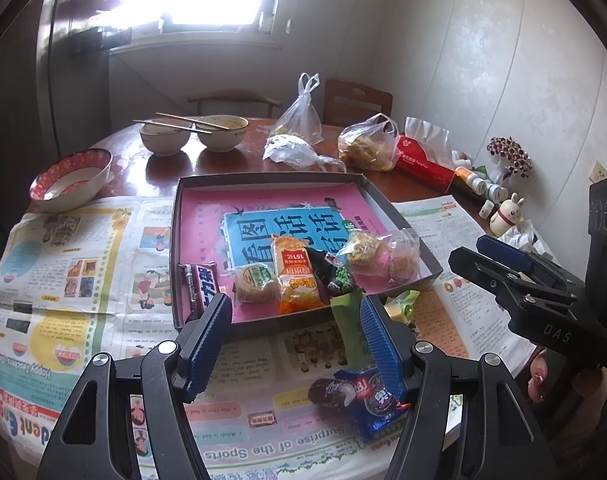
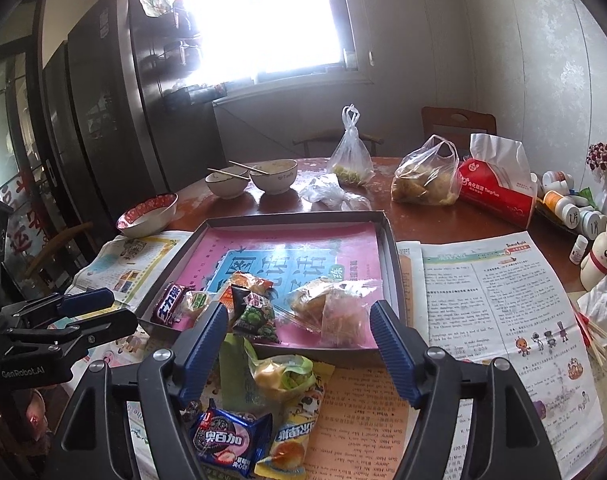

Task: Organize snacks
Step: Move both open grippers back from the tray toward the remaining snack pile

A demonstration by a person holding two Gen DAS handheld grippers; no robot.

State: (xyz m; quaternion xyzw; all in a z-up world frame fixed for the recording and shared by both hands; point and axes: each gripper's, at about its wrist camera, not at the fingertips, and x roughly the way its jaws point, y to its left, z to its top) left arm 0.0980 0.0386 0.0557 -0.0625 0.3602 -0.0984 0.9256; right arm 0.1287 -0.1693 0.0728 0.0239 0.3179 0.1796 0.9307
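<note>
A shallow grey tray (image 1: 175, 240) (image 2: 391, 248) lined with a pink and blue booklet holds several snacks along its near edge: a purple bar (image 1: 201, 286) (image 2: 169, 304), an orange packet (image 1: 295, 280), a dark green packet (image 2: 255, 316) and clear-bagged pastries (image 1: 383, 252) (image 2: 331, 308). More snacks lie on the newspaper in front of the tray: a green packet (image 1: 349, 332) (image 2: 235, 372), a blue cookie packet (image 1: 373, 404) (image 2: 227, 436) and a yellow packet (image 2: 291, 440). My left gripper (image 1: 295, 320) is open and empty above them. My right gripper (image 2: 299, 328) is open and empty.
Newspaper (image 1: 63, 280) (image 2: 503, 300) covers the near part of the round wooden table. Behind the tray stand bowls with chopsticks (image 1: 191, 136), a red-rimmed bowl (image 1: 69, 182), plastic bags (image 1: 367, 144), a red tissue pack (image 2: 499, 192), small bottles (image 2: 571, 208) and a rabbit figurine (image 2: 603, 256).
</note>
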